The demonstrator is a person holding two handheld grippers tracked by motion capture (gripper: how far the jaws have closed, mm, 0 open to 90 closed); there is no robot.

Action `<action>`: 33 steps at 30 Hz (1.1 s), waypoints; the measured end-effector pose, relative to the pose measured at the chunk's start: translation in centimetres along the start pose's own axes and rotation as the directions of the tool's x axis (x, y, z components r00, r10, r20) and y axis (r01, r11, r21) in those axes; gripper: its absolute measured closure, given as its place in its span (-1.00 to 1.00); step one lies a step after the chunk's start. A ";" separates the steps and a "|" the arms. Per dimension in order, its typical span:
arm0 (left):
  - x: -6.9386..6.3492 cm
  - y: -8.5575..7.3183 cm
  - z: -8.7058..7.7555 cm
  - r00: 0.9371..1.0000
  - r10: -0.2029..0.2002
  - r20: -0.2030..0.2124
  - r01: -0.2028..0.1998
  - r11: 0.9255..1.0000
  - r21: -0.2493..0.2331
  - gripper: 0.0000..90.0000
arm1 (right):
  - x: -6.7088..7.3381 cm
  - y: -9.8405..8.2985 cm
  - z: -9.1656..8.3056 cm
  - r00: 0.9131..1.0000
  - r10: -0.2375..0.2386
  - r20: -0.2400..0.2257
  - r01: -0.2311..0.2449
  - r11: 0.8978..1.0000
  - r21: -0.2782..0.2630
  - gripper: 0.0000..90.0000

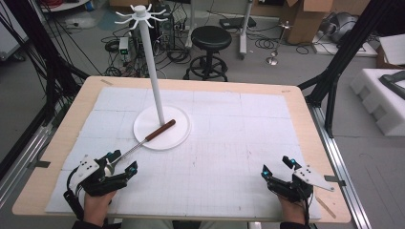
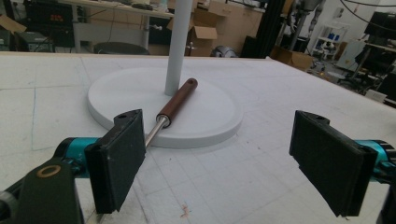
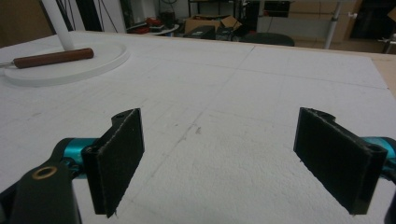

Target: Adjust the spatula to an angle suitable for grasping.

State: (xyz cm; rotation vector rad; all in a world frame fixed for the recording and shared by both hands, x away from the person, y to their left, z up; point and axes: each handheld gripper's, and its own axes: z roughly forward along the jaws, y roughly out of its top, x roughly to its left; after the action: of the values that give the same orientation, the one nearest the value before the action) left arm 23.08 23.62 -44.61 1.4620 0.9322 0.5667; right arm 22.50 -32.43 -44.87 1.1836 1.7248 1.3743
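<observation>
A white hook stand (image 1: 154,71) rises from its round base (image 1: 174,136) at the table's middle back. A utensil with a brown wooden handle (image 1: 160,130) lies with the handle on the base, and its metal shaft (image 1: 130,150) runs down-left toward my left gripper (image 1: 124,161). That gripper rests near the front left and is open. In the left gripper view the handle (image 2: 177,102) lies ahead, the shaft passes behind the left pad (image 2: 116,163), and nothing sits between the pads. My right gripper (image 1: 275,165) is open and empty at the front right, with the handle (image 3: 53,58) far off to its left.
A white gridded mat (image 1: 229,138) covers the wooden table (image 1: 305,114). Behind the table stand a black stool (image 1: 210,38), cables and cardboard boxes (image 1: 305,19). Black frame posts (image 1: 334,67) flank the sides, and white foam blocks (image 1: 382,100) lie on the floor at right.
</observation>
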 end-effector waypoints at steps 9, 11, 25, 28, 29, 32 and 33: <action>-0.6 4.1 -0.3 0.995 0.075 0.064 -0.077 0.996 0.034 -0.56 | 0.0 0.0 0.1 1.000 0.004 0.000 -0.004 1.000 0.010 -0.67; -0.7 4.6 -0.2 0.994 0.082 0.071 -0.084 0.996 0.036 -0.55 | 0.0 0.0 0.1 1.000 0.003 0.001 -0.003 1.000 0.007 -0.67; 0.2 8.1 5.5 0.980 0.115 0.161 -0.151 0.959 0.238 -0.50 | 0.0 0.0 0.1 1.000 -0.004 -0.005 0.004 1.000 0.011 -0.67; 0.9 7.9 6.4 0.981 0.094 0.172 -0.139 0.951 0.276 -0.46 | 0.0 0.0 0.1 1.000 -0.003 -0.005 0.004 1.000 0.014 -0.67; 1.1 7.9 6.9 0.981 0.094 0.172 -0.141 0.947 0.289 -0.43 | 0.0 0.1 0.1 1.000 -0.003 -0.005 0.004 1.000 0.016 -0.67; 1.9 7.8 8.0 0.981 0.101 0.163 -0.151 0.932 0.329 -0.38 | 0.0 0.1 0.2 1.000 -0.004 -0.008 0.005 1.000 0.020 -0.67; 2.2 7.8 8.2 0.983 0.102 0.155 -0.151 0.926 0.345 -0.37 | 0.0 0.1 0.2 1.000 -0.005 -0.008 0.005 1.000 0.020 -0.67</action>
State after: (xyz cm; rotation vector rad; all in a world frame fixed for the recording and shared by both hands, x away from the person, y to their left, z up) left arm 32.59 21.26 -38.52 1.8745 0.8673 0.3982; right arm 22.66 -32.32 -44.84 1.1859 1.7493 1.3634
